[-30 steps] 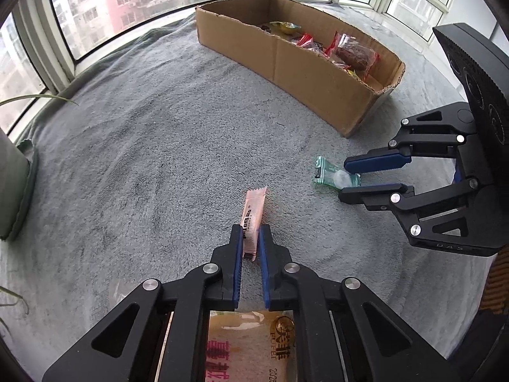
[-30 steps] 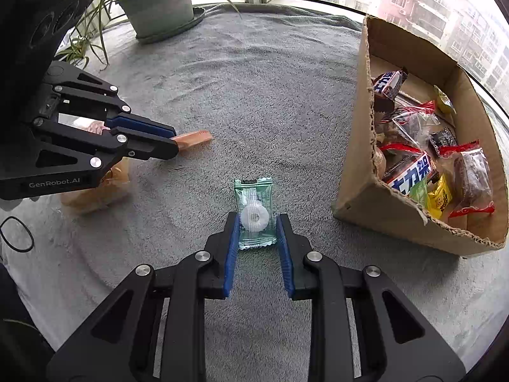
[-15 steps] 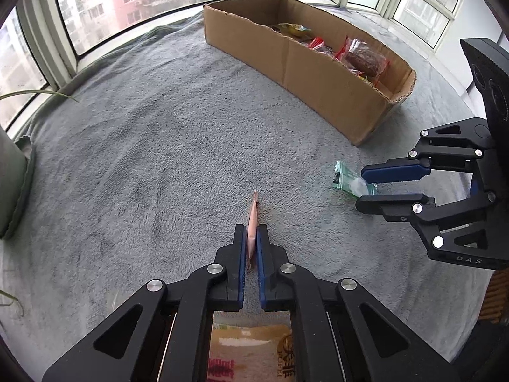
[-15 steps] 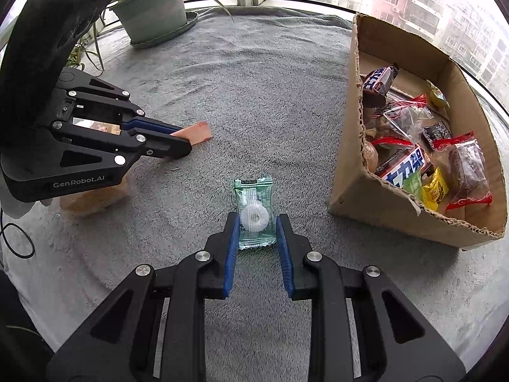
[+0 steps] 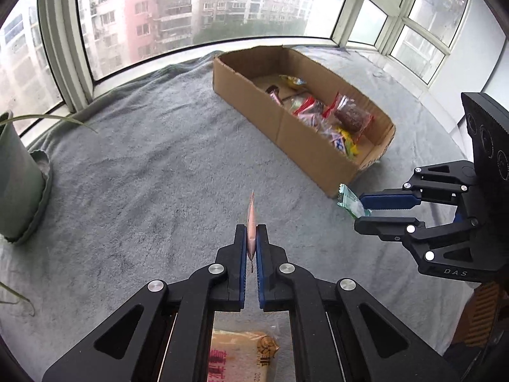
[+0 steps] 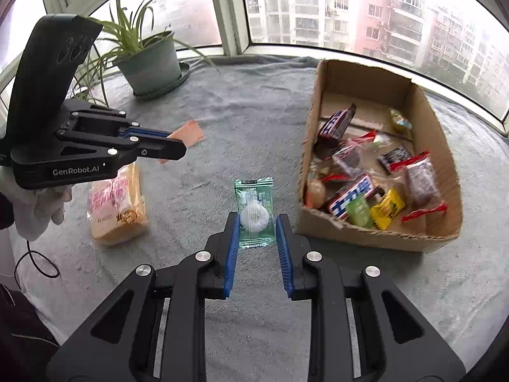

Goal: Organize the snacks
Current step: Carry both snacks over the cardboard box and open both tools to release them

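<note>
My left gripper (image 5: 251,238) is shut on a thin pink snack packet (image 5: 252,219), held edge-on above the grey blanket; the same packet (image 6: 187,133) sticks out of the left gripper (image 6: 178,148) in the right wrist view. My right gripper (image 6: 257,224) is shut on a green packet with a white ring candy (image 6: 254,213), lifted off the blanket; that green packet (image 5: 350,202) also shows in the right gripper (image 5: 361,210) in the left wrist view. A cardboard box (image 6: 321,95) with several snacks stands to the right, also seen as the cardboard box (image 5: 254,108).
An orange bagged snack (image 6: 116,203) lies on the blanket at the left, below the left gripper. A potted plant (image 6: 149,60) stands at the back left by the windows. A gloved hand (image 6: 38,207) holds the left gripper. A black cable (image 6: 35,264) lies near the left edge.
Both grippers have risen with their packets off the blanket. The pink packet has turned edge-on in the left gripper's jaws. The box now looks farther below and ahead.
</note>
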